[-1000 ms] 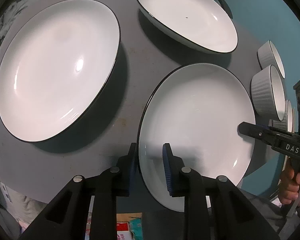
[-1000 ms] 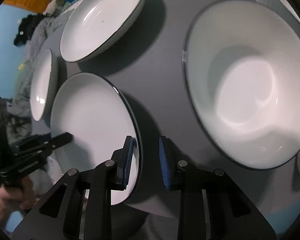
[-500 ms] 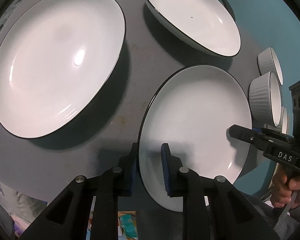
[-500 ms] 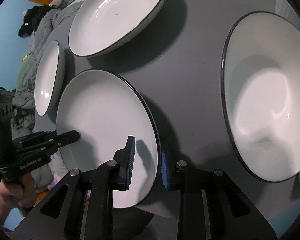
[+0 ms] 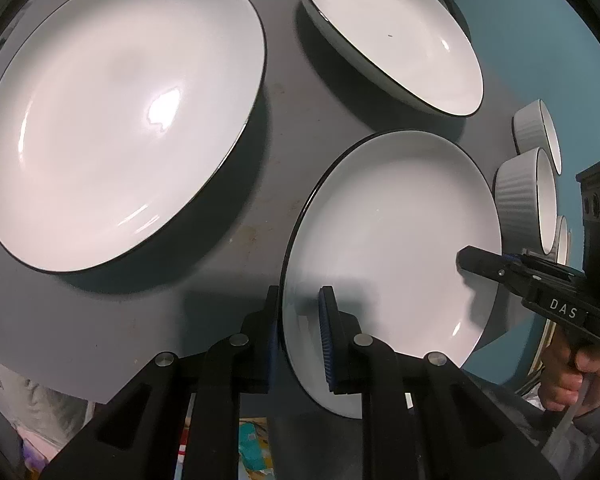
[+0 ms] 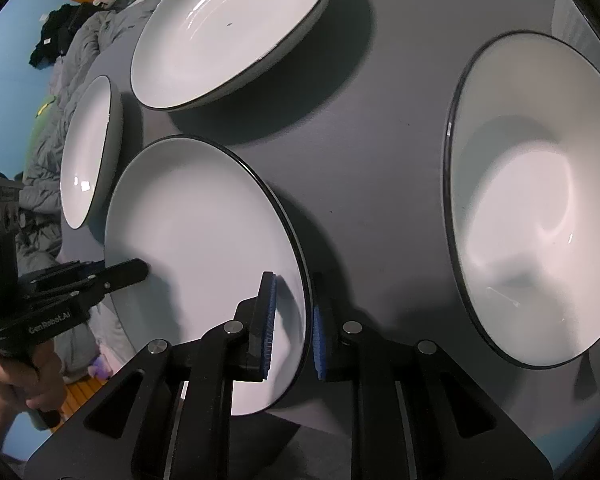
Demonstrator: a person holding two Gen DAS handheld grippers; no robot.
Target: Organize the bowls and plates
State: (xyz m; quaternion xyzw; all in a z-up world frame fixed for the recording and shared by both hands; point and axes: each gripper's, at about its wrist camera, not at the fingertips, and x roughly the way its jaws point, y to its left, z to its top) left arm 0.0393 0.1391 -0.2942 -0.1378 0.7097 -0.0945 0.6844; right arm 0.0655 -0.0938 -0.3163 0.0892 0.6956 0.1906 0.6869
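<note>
While both grippers are straddling opposite rims of the same near plate (image 5: 396,232), that plate is sitting at the front edge of the grey table (image 5: 284,104), partly overhanging it. The left gripper (image 5: 298,332) is closing on the plate's left rim, one pad under the lip and one on the white face; the right gripper (image 6: 293,324) is doing likewise on the right rim. Both have just been closing, and whether the pads are yet pressing cannot be told.

Judged glazed ceramic, the plate is likely handling as rigid, fairly heavy, slick and breakable, so the rim is the sound hold.

Counting, largest first: the big plate (image 5: 112,120), the deep bowl (image 6: 540,200), the far plate (image 5: 396,36) and the near plate are making four black-rimmed pieces; at least two ribbed bowls (image 5: 520,200) are standing beyond.
</note>
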